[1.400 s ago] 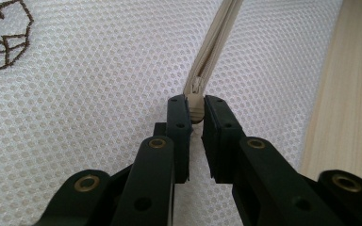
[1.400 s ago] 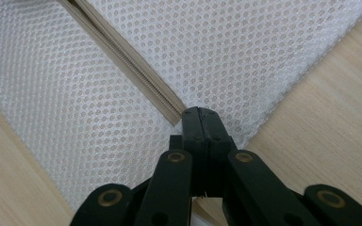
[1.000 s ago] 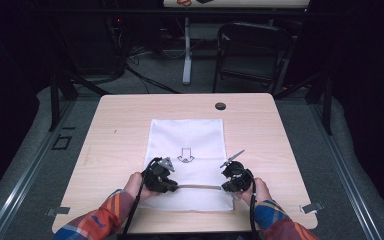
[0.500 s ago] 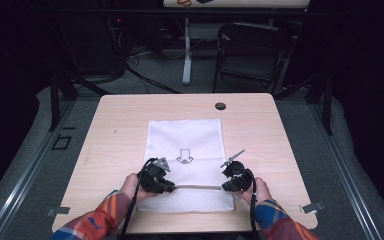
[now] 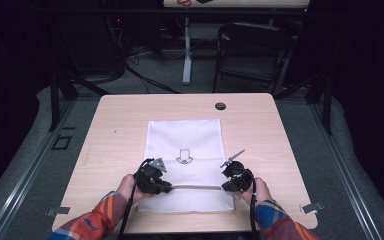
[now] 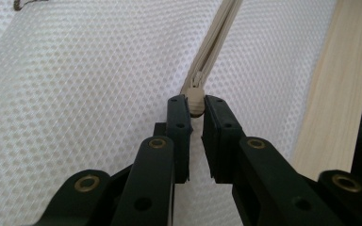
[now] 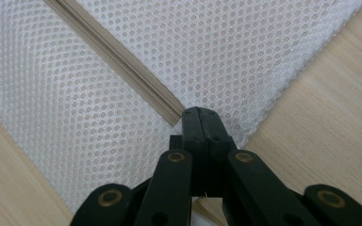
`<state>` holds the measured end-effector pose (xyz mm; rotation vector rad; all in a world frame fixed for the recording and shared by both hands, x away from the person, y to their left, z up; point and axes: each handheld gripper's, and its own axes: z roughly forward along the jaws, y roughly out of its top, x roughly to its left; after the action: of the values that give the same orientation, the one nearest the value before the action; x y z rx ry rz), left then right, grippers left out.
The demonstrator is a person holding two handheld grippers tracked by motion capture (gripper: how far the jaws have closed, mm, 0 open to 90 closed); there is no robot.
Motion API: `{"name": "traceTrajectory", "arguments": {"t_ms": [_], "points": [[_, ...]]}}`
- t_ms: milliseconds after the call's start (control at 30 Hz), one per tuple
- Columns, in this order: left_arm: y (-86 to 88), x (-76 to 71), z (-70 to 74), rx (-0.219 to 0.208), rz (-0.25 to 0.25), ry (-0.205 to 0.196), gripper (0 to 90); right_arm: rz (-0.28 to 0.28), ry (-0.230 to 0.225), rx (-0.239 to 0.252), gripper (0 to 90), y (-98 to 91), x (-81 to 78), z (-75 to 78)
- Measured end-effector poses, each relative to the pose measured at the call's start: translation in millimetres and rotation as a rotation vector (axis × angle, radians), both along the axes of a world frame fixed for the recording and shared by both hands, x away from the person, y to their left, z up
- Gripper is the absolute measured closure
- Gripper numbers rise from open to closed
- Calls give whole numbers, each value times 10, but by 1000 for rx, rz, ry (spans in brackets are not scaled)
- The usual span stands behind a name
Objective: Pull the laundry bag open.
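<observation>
In the high view the jaw tips are too small to make out. A white mesh bag [image 5: 185, 150] lies mid-frame on the table [image 5: 120, 120], its zipper [image 5: 195, 187] crossing near the bottom edge. The left gripper [image 6: 196, 106] is clamped on the zipper pull [image 6: 195, 96] at centre frame. The right gripper [image 7: 201, 115] is pressed together at the zipper's end, whatever it pinches hidden.

Hand-held gripper [image 6: 196, 109] pinching beige zipper pull [image 6: 195, 100] on white mesh bag [image 6: 85, 94].
</observation>
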<state>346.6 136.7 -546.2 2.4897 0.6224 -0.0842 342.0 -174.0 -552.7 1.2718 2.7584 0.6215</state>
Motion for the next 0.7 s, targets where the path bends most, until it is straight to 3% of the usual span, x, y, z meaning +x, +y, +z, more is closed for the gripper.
{"name": "traceTrajectory", "arguments": {"t_ms": [300, 367, 400, 533, 600, 667, 700], "points": [[101, -25, 27, 5, 22, -6, 813, 13, 3, -8, 900, -1, 4, 7], [150, -19, 30, -28, 32, 14, 813, 0, -3, 1, 900, 3, -1, -2], [146, -30, 38, -7, 32, -2, 813, 0, 0, 14, 900, 7, -2, -5], [226, -16, 43, -32, 53, 15, 813, 5, 1, 20, 900, 7, 2, -8], [207, -38, 56, -15, 42, -3, 813, 31, 9, -19, 900, 12, 14, 16], [216, -44, 53, -22, 42, 3, 813, -32, -22, 39, 900, 39, -23, -32], [216, -45, 50, -16, 34, 4, 813, -33, -21, 43, 900, 35, -24, -34]]}}
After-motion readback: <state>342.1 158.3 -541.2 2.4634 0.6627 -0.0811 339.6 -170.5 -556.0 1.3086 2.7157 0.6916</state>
